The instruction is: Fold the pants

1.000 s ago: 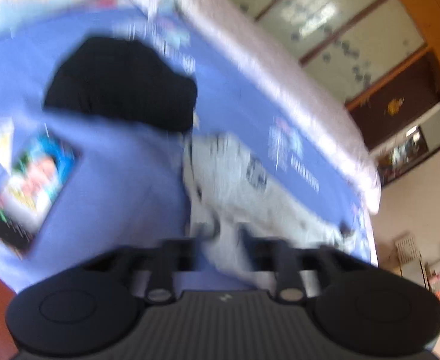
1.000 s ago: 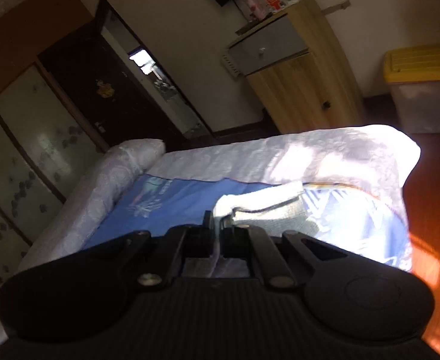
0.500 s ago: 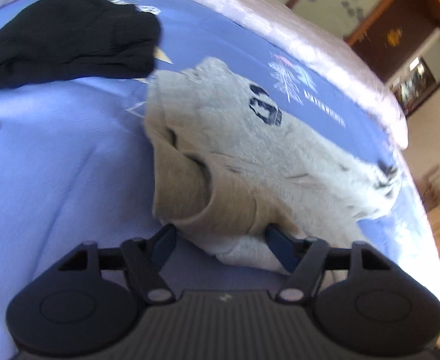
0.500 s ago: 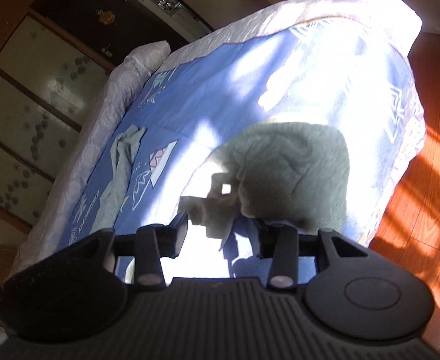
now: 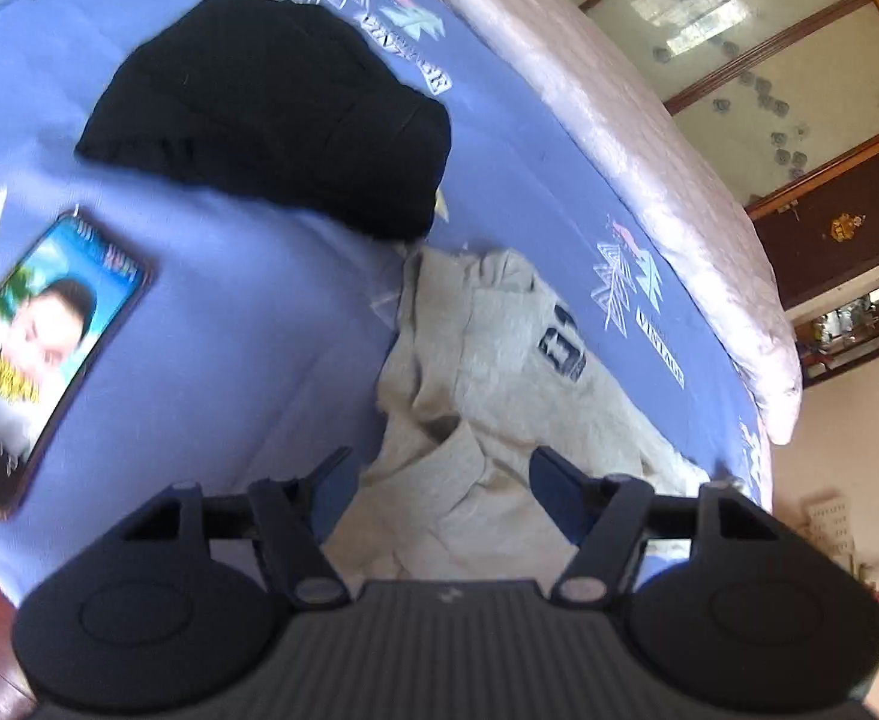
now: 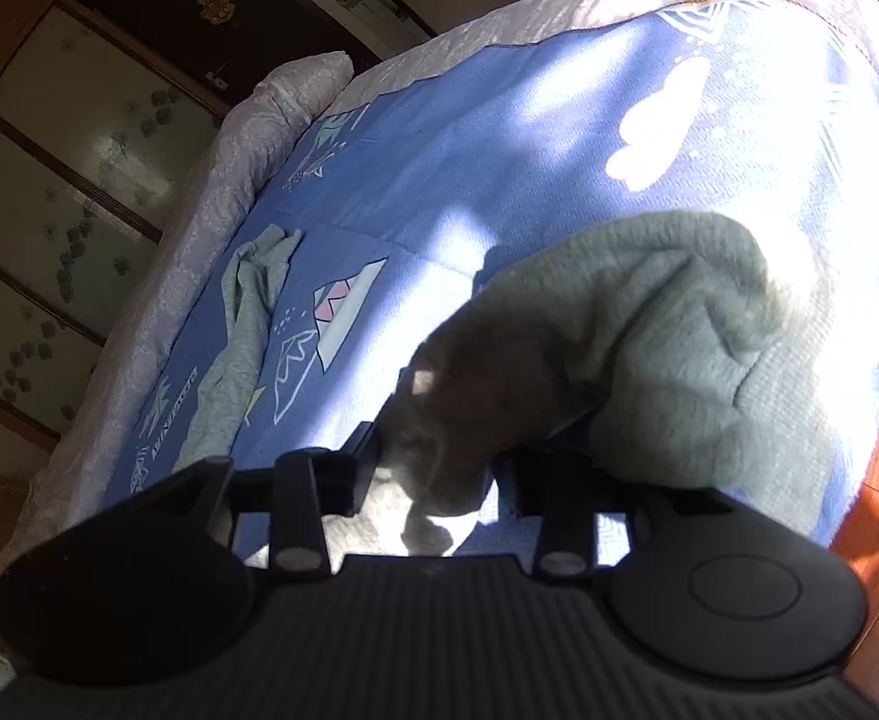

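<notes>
Two open grippers are working one pair of grey pants point(image 5: 499, 372), lying rumpled on a blue bedspread point(image 5: 247, 324) at lower centre of both views. The left gripper point(image 5: 439, 468), jaws just widening, is straddling a folded edge without pinching. The right gripper point(image 6: 433, 468), part open, is bracketing a bunched leg end; contact is unclear. Cloth is likely slipping free or wrinkling. A phone point(image 5: 37, 354) and black garment point(image 5: 271, 102) are crowding the upper left; the bed's edge is nearing at right.

Fleecy grey cloth pants point(image 5: 499, 360), matt
</notes>
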The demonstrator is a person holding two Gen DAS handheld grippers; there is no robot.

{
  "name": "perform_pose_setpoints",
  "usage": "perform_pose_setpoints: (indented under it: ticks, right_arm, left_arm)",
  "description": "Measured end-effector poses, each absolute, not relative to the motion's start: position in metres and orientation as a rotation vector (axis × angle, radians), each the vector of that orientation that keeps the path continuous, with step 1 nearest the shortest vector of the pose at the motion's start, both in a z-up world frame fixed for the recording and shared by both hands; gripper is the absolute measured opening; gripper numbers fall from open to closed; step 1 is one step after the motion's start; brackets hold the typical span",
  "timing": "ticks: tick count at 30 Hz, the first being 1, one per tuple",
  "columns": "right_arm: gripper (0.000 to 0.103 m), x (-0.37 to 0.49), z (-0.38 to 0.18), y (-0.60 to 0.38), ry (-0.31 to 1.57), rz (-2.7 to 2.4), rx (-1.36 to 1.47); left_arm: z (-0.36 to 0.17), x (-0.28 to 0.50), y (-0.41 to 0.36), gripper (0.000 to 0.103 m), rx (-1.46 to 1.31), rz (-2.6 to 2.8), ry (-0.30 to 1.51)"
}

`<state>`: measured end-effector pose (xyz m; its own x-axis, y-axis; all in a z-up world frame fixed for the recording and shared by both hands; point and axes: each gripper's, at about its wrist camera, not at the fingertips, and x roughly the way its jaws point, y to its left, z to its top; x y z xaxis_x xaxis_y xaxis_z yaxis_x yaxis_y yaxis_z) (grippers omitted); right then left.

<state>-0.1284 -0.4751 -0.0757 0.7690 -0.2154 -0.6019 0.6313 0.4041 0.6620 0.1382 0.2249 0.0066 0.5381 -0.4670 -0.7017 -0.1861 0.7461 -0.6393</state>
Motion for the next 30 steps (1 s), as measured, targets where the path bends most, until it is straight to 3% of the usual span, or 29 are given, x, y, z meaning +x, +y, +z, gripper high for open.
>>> perform_pose_setpoints:
  ticks: [2, 5, 9, 12, 14, 15, 25, 27, 30]
  right_arm:
    - [0.045, -0.140, -0.073, -0.474, 0.463, -0.562, 1.018]
    - [0.045, -0.158, -0.065, -0.475, 0.449, -0.593, 0.988]
    - [0.045, -0.189, -0.063, -0.484, 0.393, -0.656, 1.015]
    - [0.045, -0.209, -0.068, -0.494, 0.335, -0.690, 1.093]
    - [0.045, -0.217, -0.070, -0.498, 0.312, -0.704, 1.125]
    - [0.045, -0.218, -0.071, -0.499, 0.309, -0.709, 1.128]
    - [0.044, -0.226, -0.091, -0.515, 0.246, -0.659, 1.326]
    - [0.009, -0.213, -0.087, -0.525, 0.255, -0.676, 1.339]
    - [0.009, -0.182, -0.048, -0.538, 0.205, -0.590, 1.258]
  left_arm:
    - [-0.008, 0.128, 0.220, 0.067, -0.762, -0.209, 1.055]
    - [-0.031, 0.115, 0.203, 0.083, -0.726, -0.227, 1.095]
    - [-0.071, 0.114, 0.177, 0.084, -0.786, -0.273, 1.202]
    - [-0.089, 0.123, 0.159, 0.073, -0.836, -0.301, 1.194]
    - [-0.087, 0.129, 0.149, 0.027, -0.778, -0.291, 1.186]
    - [-0.088, 0.134, 0.147, 0.014, -0.768, -0.302, 1.218]
    - [-0.024, 0.102, 0.206, 0.013, -0.889, -0.307, 1.095]
    - [-0.022, 0.101, 0.212, 0.013, -0.908, -0.302, 1.097]
    - [-0.020, 0.101, 0.215, 0.013, -0.958, -0.300, 1.085]
